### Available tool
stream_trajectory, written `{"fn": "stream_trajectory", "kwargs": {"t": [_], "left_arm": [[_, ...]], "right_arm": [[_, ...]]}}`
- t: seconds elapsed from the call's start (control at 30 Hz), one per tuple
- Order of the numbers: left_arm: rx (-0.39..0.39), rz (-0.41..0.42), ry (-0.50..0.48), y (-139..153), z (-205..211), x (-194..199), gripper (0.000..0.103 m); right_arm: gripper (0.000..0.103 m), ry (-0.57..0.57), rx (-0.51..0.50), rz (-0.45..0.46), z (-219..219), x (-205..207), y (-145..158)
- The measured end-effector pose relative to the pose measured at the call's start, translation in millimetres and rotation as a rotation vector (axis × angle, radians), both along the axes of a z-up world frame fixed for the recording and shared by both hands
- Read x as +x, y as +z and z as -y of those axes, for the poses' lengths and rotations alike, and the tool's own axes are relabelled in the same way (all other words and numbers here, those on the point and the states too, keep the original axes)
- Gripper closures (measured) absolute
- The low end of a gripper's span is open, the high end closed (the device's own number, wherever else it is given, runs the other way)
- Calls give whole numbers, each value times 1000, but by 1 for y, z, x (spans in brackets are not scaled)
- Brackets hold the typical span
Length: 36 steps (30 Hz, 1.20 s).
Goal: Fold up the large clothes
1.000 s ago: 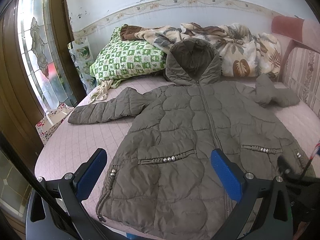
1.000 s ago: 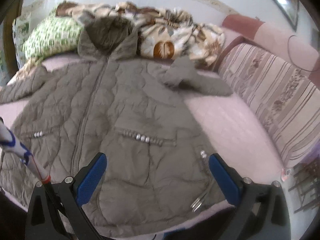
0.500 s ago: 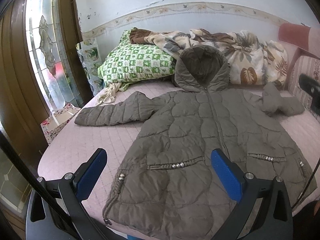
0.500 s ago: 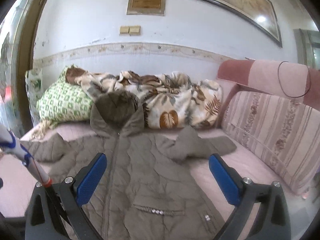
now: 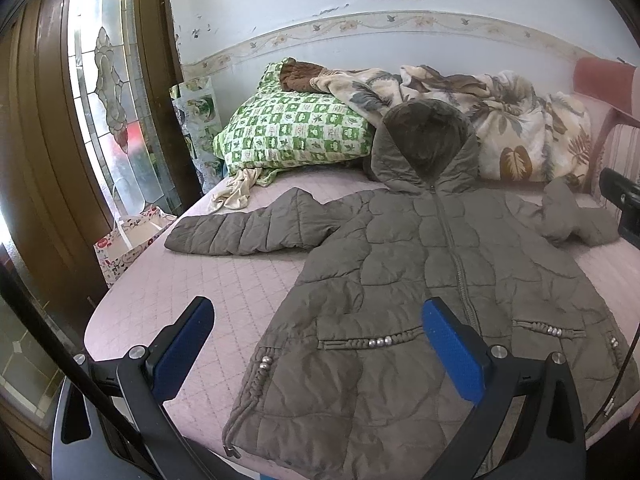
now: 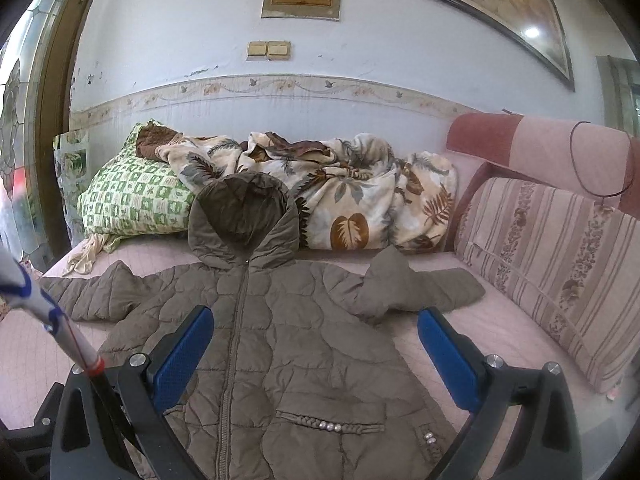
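A brown quilted hooded coat lies flat, front up and zipped, on a pink bed. Its hood rests against the bedding at the back. The left sleeve stretches out to the left; the right sleeve is bent near the sofa back. My left gripper is open and empty, held above the coat's lower left hem. My right gripper is open and empty, held above the coat's middle. The right gripper's body shows at the right edge of the left wrist view.
A green checked pillow and a leaf-print blanket lie at the bed's back. A striped sofa cushion lines the right side. A stained-glass door and a gift bag stand at the left.
Both grippers have lifted and pulled back from the coat's hem, tilting up so more of the wall and the whole coat shows. The coat has not moved.
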<state>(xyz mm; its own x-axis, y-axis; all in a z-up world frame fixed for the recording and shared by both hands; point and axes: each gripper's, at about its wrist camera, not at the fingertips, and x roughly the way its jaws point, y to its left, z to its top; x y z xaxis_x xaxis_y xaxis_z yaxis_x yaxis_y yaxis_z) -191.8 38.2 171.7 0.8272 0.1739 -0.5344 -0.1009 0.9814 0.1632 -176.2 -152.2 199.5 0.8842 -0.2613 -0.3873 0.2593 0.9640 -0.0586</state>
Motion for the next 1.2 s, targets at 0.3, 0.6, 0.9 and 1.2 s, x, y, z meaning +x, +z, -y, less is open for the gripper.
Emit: {"fn": "stream_trajectory", "kwargs": {"t": [0.3,0.6,0.9,1.2], "left_arm": [[6,0,28,-4,-9,9,0],[8,2,139,-8,-56,29,0],[3,-16,241,-18,-141,66,0],[-245,-241,245,-60,-301,189,16]], "right_arm": [[0,19,-13,-87,-9,11,-18],[0,85,-39,-205,-30,30,-47],[0,161,-81,-282,-80,62,-61],[0,186,-21,-413,-83,99,-90]]}}
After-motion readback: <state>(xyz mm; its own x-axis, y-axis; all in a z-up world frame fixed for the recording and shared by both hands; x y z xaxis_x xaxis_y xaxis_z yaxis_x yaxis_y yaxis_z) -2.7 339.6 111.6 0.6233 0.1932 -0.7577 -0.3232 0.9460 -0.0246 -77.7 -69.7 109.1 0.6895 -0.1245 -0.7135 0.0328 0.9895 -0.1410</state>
